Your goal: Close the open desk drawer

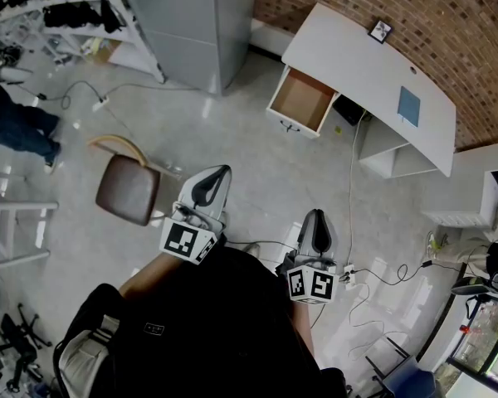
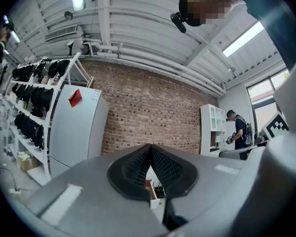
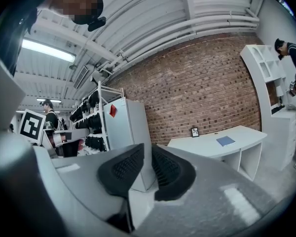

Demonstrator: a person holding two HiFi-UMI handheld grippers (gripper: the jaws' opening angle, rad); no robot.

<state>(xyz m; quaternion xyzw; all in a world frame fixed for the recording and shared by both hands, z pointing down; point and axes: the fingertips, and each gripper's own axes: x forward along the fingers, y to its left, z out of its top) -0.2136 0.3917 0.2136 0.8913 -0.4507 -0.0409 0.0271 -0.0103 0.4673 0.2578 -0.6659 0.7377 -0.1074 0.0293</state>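
Drawer (image 1: 301,99), white-fronted, wooden, open: projects from curved white bench (image 1: 357,56), 12 o'clock, well apart. Left gripper (image 1: 218,172) fingers clenched, empty; right gripper (image 1: 315,218) fingers slightly parted, empty. Pushing likely needs no grasp.

Wht desk (image 1: 332,48), brown drawer (image 1: 301,99), red-brick wall (image 1: 398,7), blue pad (image 1: 408,104).

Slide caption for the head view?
Grey left gripper and right gripper face the white curved desk, its wood-lined drawer open.

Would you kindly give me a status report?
Left gripper shut, empty. Right gripper slightly open, empty. Drawer open, well ahead, untouched. Chair left of path; cable on floor.
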